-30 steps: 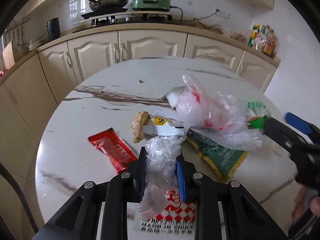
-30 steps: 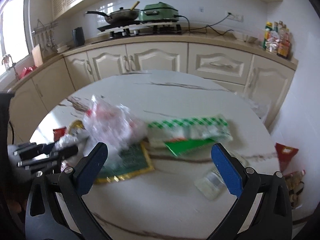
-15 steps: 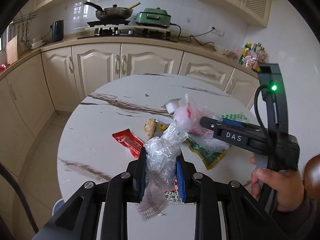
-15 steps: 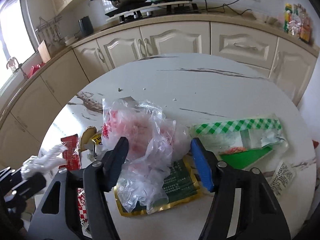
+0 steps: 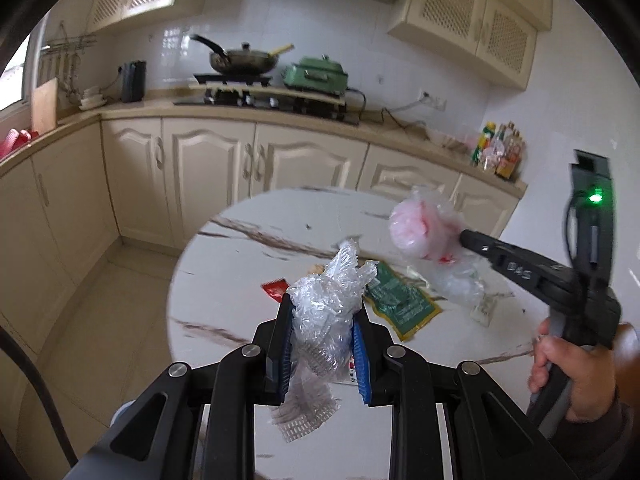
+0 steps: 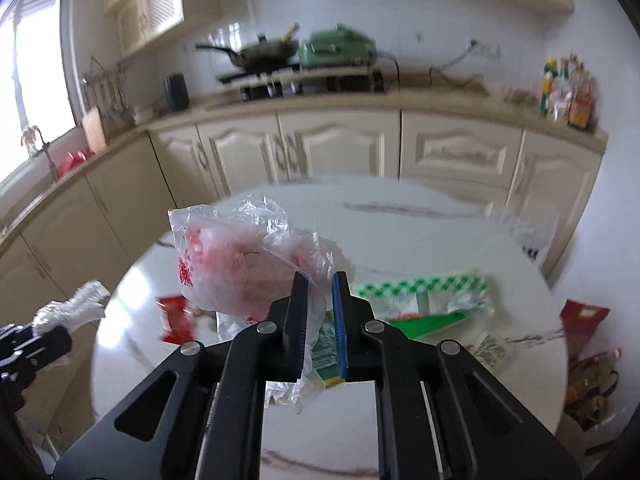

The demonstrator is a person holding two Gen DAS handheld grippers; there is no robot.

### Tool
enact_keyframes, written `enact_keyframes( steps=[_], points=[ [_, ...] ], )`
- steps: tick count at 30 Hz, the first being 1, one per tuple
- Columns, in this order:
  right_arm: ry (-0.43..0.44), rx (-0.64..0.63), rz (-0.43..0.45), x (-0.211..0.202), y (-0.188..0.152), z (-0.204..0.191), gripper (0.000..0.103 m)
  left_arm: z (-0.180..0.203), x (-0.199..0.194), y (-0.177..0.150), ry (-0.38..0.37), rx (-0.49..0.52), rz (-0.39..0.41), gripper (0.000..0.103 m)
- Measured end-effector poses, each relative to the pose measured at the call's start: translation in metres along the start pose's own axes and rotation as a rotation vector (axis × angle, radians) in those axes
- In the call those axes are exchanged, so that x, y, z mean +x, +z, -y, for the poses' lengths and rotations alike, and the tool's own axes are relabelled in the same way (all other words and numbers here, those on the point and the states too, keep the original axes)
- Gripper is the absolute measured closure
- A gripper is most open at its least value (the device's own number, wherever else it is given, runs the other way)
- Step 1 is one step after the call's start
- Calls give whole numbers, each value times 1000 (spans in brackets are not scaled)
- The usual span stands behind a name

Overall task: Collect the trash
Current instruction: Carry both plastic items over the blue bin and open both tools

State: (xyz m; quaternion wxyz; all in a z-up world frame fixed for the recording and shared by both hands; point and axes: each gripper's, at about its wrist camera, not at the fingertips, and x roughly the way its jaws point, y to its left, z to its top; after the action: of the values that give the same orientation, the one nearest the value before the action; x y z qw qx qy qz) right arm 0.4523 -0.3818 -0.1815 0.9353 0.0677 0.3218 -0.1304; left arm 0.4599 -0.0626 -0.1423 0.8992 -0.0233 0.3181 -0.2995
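Left tongs clamped; right tongs just closed, both gripping.

1. A home kitchen: cream cabinets run under a beige counter.
2. A frying pan sits on a gas hob, beside a green electric cooker.
3. White wall tiles, sauce bottles, and a round marble tabletop.
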Motion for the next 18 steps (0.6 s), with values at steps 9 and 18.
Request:
enact_keyframes(
  steps=[9,18],
  points=[
    [174,-166,129,-76,14,-115,91,-58,-104,-30,98,-62,98,81],
    [389,-356,42,-54,-27,-271,91,-151,-170,-90,297,-203,71,81]
  ],
)
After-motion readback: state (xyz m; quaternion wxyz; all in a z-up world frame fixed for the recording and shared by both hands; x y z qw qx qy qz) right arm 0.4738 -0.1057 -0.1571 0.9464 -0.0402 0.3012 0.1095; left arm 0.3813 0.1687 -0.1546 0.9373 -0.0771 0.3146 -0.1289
